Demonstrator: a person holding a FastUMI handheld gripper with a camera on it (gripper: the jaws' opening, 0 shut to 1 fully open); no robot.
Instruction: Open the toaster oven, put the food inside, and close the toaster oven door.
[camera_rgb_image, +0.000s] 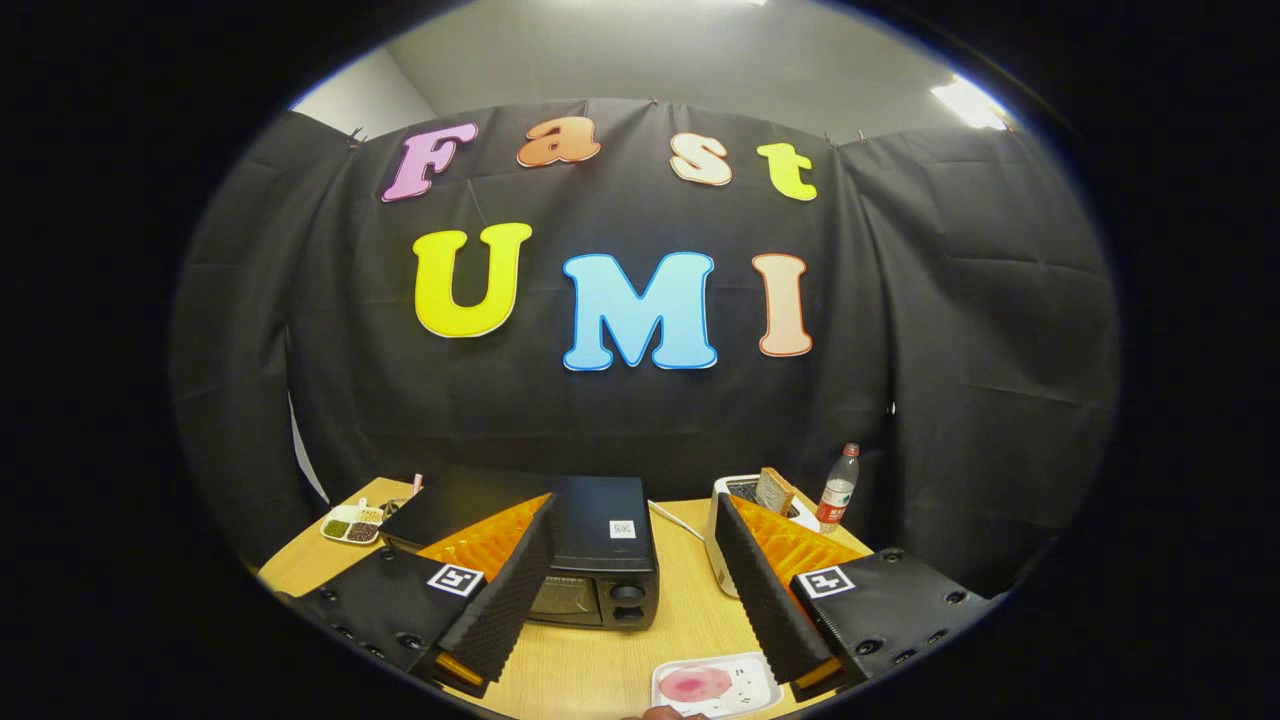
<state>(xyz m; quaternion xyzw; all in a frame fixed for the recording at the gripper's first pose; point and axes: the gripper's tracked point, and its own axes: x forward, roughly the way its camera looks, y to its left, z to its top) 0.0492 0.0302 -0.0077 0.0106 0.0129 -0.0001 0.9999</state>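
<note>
A black toaster oven (590, 545) stands on the wooden table (600, 660), its door closed and its two knobs at the right of the front. It sits just ahead of my fingers, partly behind the left finger (500, 590). A white plate (745, 690) with a round pink slice of food (695, 684) lies on the table below and between the fingers, close to the right finger (765, 590). My gripper (635, 545) hangs above the table, open, with nothing between its fingers.
A white pop-up toaster (735, 520) with a slice of bread (773, 490) sticking out stands right of the oven. A water bottle (838, 488) stands beyond it. A small divided dish of beans (352, 524) sits at the table's far left corner. A cable (675, 520) runs between oven and toaster.
</note>
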